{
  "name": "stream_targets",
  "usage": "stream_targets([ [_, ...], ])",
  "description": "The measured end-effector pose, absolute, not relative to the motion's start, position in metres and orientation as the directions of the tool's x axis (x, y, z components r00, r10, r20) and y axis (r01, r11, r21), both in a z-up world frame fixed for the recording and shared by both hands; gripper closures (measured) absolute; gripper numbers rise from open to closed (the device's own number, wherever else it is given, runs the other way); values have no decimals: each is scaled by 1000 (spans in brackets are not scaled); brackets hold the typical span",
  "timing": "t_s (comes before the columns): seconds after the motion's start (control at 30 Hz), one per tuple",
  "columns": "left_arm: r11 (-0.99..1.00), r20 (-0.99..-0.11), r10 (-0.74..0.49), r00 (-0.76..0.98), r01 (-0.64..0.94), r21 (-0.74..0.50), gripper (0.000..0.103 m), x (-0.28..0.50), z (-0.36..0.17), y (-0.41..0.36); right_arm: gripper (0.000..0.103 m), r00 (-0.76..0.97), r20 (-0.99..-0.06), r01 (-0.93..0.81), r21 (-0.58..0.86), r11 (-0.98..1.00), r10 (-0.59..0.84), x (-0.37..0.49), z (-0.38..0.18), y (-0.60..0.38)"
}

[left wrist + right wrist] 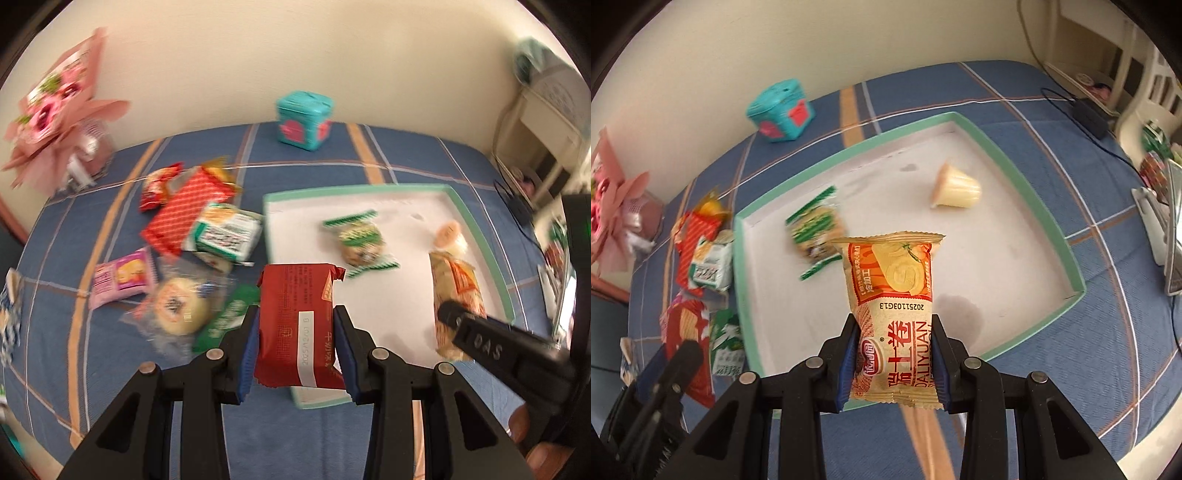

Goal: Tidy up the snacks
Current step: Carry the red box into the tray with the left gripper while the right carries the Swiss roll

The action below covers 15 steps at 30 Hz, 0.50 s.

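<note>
My left gripper (297, 317) is shut on a dark red snack packet (295, 295), held over the near left corner of a white tray with a mint-green rim (480, 236). My right gripper (895, 332) is shut on a beige and orange roll-cake packet (894, 280) above the tray's near side (738, 258). That packet (458, 284) also shows in the left wrist view. A green-striped wrapped cookie (360, 240) (812, 232) and a pale jelly cup (956, 188) lie in the tray. Several loose snacks lie left of it, among them a red patterned packet (181, 218) and a round pastry (179, 306).
Everything rests on a blue plaid cloth (406, 158). A teal box (304, 122) stands at the far edge by the wall, a pink bouquet (55, 107) at the far left. White furniture (1145, 74) and a black cable with adapter (1086, 114) are at the right.
</note>
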<state>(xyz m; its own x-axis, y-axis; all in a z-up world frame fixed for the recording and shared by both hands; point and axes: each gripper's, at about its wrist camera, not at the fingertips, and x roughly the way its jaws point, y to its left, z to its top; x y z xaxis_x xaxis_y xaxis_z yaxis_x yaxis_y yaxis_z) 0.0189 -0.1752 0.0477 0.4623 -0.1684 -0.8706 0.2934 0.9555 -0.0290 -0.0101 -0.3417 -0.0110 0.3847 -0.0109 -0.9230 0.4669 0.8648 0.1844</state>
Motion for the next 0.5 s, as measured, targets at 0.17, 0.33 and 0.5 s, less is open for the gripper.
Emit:
stream_targets([
  [0.17,932,-876,-184,447,363,-11,63,19,36,-205,65,380,-924,509,175,843,-38,-12,-17,-363],
  [0.33,915,-877,-183,445,402,13,63,25,23,-222,65,377,-924,526,157,836,-64,-10,-22,-378],
  [0.5,904,-885,-161,436,425,45,63,33,6,-233,65,364,-928,536,139,833,-79,-9,-30,-385],
])
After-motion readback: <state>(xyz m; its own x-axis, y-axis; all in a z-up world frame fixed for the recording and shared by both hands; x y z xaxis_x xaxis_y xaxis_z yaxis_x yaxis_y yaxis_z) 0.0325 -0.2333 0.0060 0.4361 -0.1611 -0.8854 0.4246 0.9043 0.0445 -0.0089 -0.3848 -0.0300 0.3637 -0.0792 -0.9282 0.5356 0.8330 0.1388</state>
